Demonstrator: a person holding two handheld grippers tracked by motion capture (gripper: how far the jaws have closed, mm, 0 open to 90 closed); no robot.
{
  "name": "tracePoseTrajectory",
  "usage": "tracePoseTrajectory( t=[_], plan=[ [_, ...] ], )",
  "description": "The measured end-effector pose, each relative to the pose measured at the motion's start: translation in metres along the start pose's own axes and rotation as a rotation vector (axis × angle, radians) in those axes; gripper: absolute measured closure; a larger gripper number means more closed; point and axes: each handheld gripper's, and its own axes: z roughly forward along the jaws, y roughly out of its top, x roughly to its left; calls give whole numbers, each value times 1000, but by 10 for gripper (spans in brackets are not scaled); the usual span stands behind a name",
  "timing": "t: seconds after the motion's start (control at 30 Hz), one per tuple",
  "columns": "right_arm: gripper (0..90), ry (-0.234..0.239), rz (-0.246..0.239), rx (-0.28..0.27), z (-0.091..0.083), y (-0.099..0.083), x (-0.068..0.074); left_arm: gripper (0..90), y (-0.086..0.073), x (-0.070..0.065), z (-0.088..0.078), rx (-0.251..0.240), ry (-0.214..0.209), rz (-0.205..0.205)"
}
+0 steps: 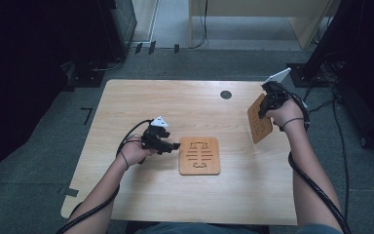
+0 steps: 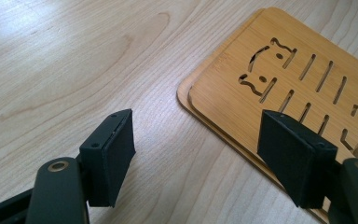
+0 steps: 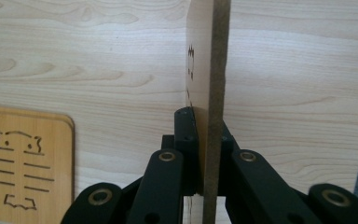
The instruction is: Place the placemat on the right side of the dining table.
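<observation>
Pale wood grain ran across the surface [image 1: 141,195] in front of me, with grey floor all round it. Nearest my body lay a flat wooden trivet [image 1: 199,155], square with rounded corners, cut through with rows of slots and small figure shapes at two ends. In the left gripper view it looked like two such boards stacked, the upper one set slightly back from the lower one's edge. My left claw [image 1: 174,146] rested just beside its left edge, jaws standing apart with nothing between them, one jaw over bare wood and the other over the trivet's corner.

Farther off, at the right side, my right claw [image 1: 266,108] was clamped on a second trivet [image 1: 259,119], held up off the surface and tilted on edge. In the right gripper view its thin brown edge rose straight between the two pads, which pressed on both faces, and a few cut-outs showed on its lit side.

Beyond both, near the far edge, a dark round hole [image 1: 226,94] sat in the surface, well apart from either board. Cables [image 1: 321,105] trailed over the floor at the right.
</observation>
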Motion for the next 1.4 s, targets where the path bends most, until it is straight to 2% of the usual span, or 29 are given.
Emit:
tracePoseTrajectory(
  t=[0.3, 0.43, 0.67, 0.83, 1.1, 1.4],
  plan=[
    [878, -24, 20, 18, 6, 14, -9, 264, -1, 0, 1, 4, -1, 2],
    [878, -10, 42, 20, 11, 22, -15, 264, -1, -1, 3, 10, 0, 5],
    [877, -1, 80, -12, 19, 31, -20, 264, -2, -1, 2, 6, -3, 6],
    [876, -7, 84, -17, 20, 34, -21, 264, -2, -2, 2, 9, -1, 6],
    [862, -21, 67, -26, 17, 36, -20, 264, -3, -2, 2, 10, 0, 7],
    [851, -12, 78, -47, 5, 32, -25, 264, -2, -2, 3, 13, -1, 14]
  ],
)
